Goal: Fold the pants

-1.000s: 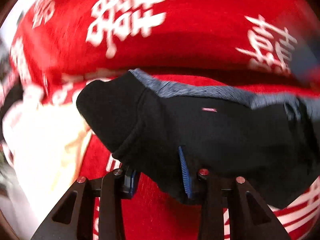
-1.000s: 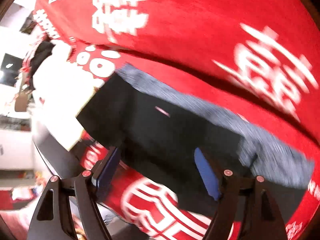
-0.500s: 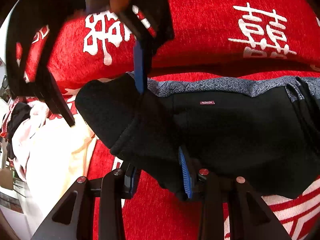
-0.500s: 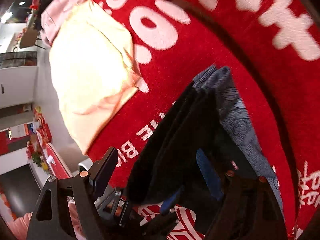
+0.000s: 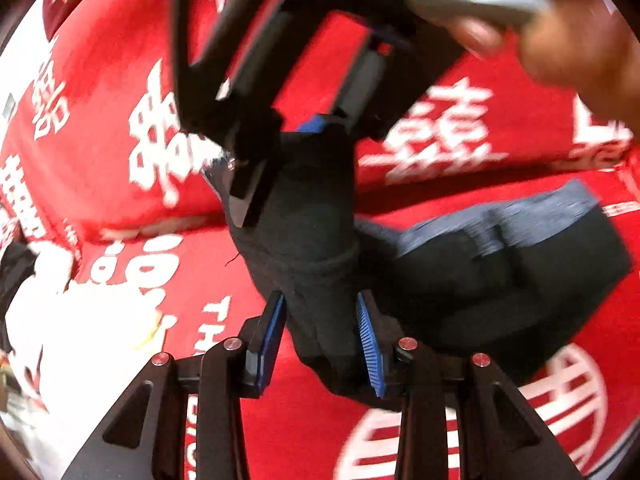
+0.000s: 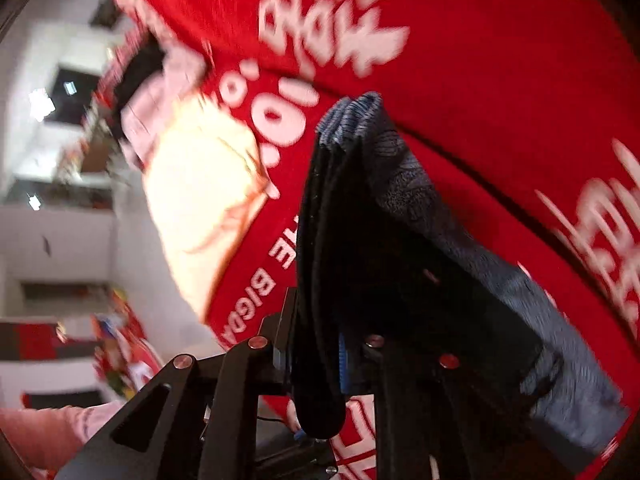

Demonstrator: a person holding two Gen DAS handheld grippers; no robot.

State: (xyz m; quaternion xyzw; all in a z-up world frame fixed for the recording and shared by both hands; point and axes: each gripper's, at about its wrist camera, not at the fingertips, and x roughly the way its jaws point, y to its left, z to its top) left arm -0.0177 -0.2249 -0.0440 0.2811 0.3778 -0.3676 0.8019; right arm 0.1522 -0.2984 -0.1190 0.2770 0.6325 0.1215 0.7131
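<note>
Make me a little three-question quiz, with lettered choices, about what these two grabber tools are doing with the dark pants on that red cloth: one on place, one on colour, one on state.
1. Where do the pants lie?
A. on a red cloth with white lettering
B. in a basket
C. on a bare wooden floor

2. What colour is the waistband?
A. yellow
B. blue-grey
C. white

3. What is the right gripper doing?
A. hanging open, clear of the fabric
B. clamped on the pants
C. holding a hanger

Answers: 1 A, the red cloth shows all round the pants. 2 B, a blue-grey band edges the black fabric. 3 B, its fingers pinch bunched black cloth, while the left gripper straddles another fold.
</note>
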